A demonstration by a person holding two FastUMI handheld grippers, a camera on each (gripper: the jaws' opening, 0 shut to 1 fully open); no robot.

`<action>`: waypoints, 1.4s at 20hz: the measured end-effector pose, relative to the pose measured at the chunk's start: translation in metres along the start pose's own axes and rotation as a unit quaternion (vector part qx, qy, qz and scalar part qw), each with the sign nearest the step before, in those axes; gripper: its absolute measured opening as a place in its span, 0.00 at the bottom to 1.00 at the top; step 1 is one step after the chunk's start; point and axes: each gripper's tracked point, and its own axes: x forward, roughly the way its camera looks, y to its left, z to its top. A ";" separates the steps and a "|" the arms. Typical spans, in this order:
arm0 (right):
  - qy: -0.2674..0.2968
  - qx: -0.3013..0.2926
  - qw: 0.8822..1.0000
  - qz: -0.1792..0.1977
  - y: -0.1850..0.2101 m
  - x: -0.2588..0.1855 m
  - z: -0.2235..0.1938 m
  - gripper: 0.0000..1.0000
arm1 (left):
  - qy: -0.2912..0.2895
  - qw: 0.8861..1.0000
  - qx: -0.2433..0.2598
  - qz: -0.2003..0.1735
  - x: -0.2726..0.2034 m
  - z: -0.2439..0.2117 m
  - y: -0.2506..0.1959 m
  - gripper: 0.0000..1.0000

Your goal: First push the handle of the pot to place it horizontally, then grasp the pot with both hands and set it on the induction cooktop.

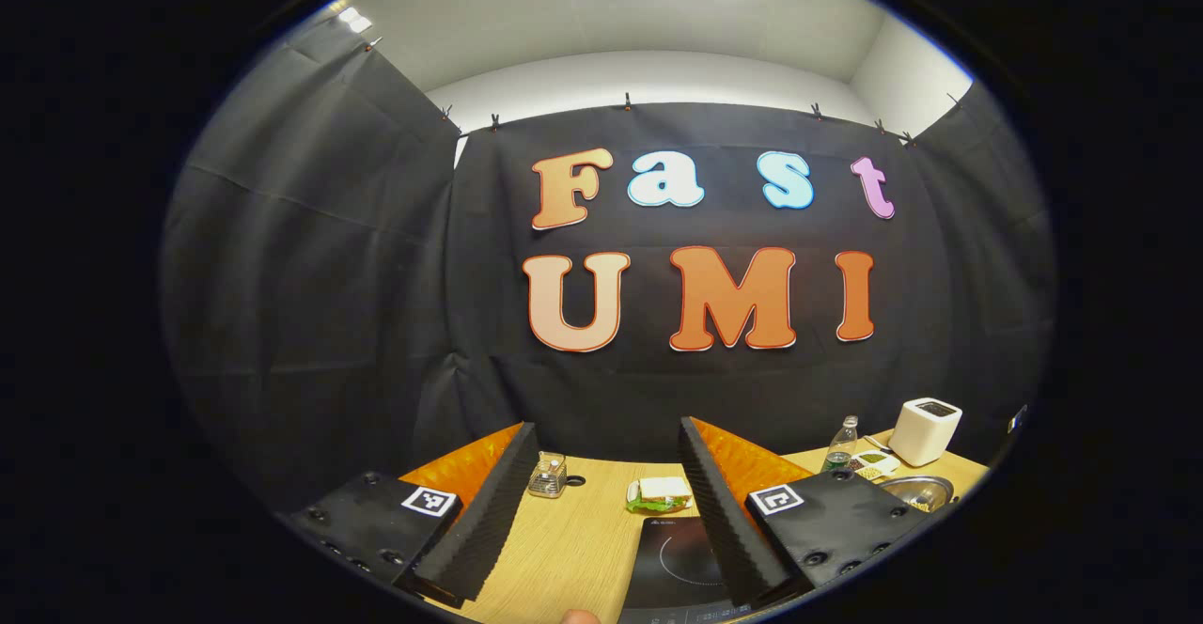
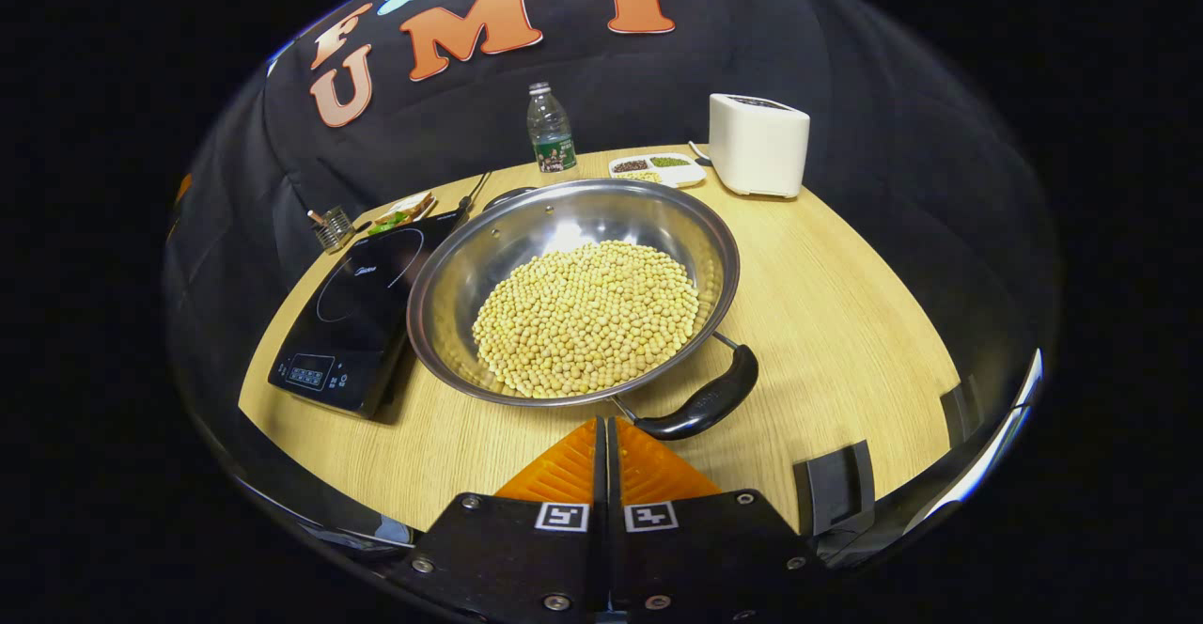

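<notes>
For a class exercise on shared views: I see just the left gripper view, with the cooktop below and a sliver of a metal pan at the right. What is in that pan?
Observer: The pot holds a heap of pale yellow beans.
Operator: Where is its handle?
Observer: A dark handle sits at the pot's near rim, just ahead of the right gripper.
Operator: Is that gripper open?
Observer: No, its fingers are closed together, holding nothing.
Operator: Is the pot on the cooktop?
Observer: Not yet; it rests on the table beside the induction cooktop.
</notes>
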 end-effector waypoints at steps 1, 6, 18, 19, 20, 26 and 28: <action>-0.001 0.002 1.000 -0.002 -0.003 0.001 0.002 0.00 | 0.000 1.000 0.000 0.000 0.001 0.000 -0.001 0.99; -0.005 0.011 1.000 -0.014 -0.016 0.007 0.009 0.00 | 0.000 1.000 0.002 0.002 0.003 0.002 -0.002 0.99; -0.015 0.023 0.999 -0.039 -0.045 0.026 0.028 0.00 | 0.005 1.000 0.011 -0.002 0.013 -0.001 -0.015 0.99; -0.014 0.023 0.999 -0.041 -0.047 0.028 0.030 0.00 | 0.005 1.000 0.012 -0.002 0.015 -0.002 -0.016 0.99; -0.015 0.023 0.999 -0.042 -0.049 0.029 0.031 0.00 | 0.005 1.000 0.013 -0.003 0.015 -0.001 -0.017 0.99; -0.017 0.031 0.998 -0.051 -0.062 0.041 0.041 0.00 | 0.012 1.000 0.013 -0.006 0.024 -0.005 -0.025 0.99; -0.016 0.035 0.998 -0.054 -0.067 0.044 0.043 0.00 | 0.014 1.000 0.018 -0.006 0.024 -0.005 -0.032 0.99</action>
